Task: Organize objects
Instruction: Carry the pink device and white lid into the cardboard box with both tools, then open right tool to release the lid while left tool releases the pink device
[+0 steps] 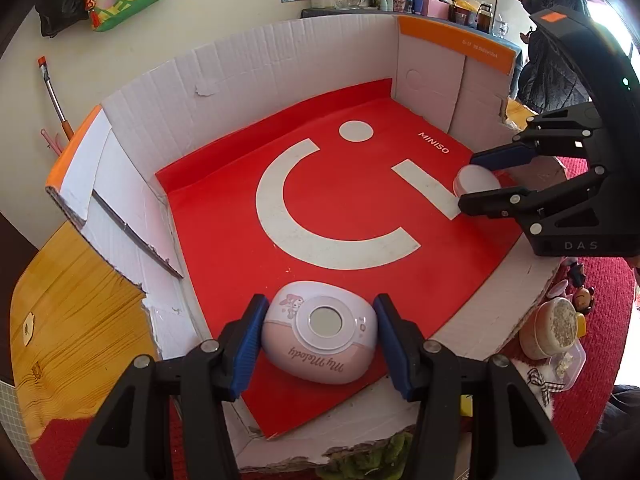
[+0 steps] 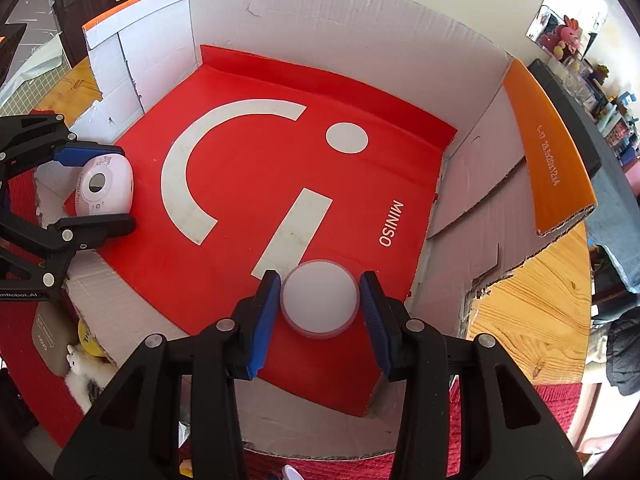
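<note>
Both grippers reach down into the open cardboard box (image 1: 248, 60), each with one item for its red floor sheet (image 1: 360, 216). The left gripper (image 1: 320, 340) has its blue pads against the sides of the pink My Melody case (image 1: 320, 340), jaws partly spread to its width, near the box's low front edge by the left corner. The right gripper (image 2: 320, 304) clamps the round white tin (image 2: 319, 300) the same way, close to the front edge towards the right wall. Setting them in opposite front corners looks deliberate, keeping the hands apart. The middle and back of the sheet lie bare; the tall rear walls limit exits to upward or over the low front.
</note>
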Motion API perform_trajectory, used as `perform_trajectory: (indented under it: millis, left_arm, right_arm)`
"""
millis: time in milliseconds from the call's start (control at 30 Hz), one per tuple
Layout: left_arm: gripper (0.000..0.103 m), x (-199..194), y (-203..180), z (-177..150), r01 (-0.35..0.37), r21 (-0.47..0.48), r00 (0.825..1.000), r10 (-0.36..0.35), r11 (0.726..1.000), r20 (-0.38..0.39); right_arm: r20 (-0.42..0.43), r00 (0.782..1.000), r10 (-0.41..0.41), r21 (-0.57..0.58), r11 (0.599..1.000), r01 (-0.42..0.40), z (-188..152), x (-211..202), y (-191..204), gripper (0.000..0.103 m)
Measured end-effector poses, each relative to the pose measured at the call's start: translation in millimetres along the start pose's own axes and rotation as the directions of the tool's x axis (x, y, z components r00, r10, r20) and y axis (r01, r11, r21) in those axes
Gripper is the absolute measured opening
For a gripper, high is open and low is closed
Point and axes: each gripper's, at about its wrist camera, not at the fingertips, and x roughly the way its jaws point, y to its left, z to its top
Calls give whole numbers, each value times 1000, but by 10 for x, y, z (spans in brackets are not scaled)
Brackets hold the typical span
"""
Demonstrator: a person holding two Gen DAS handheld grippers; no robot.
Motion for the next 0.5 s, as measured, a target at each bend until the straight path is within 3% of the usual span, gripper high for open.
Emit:
perform_trajectory:
  millis: [333,500]
  left_arm:
    - [56,13,26,3,-2,-6,1000,2,1000,5]
    - [56,10,24,6,-5,-6,1000,5,1000,9]
  right_arm:
    - [-1,1000,3,6,1000,-3,-16,-12,-16,41]
    - [-3,1000,6,1,1000,-6,-19,-31,-6,49]
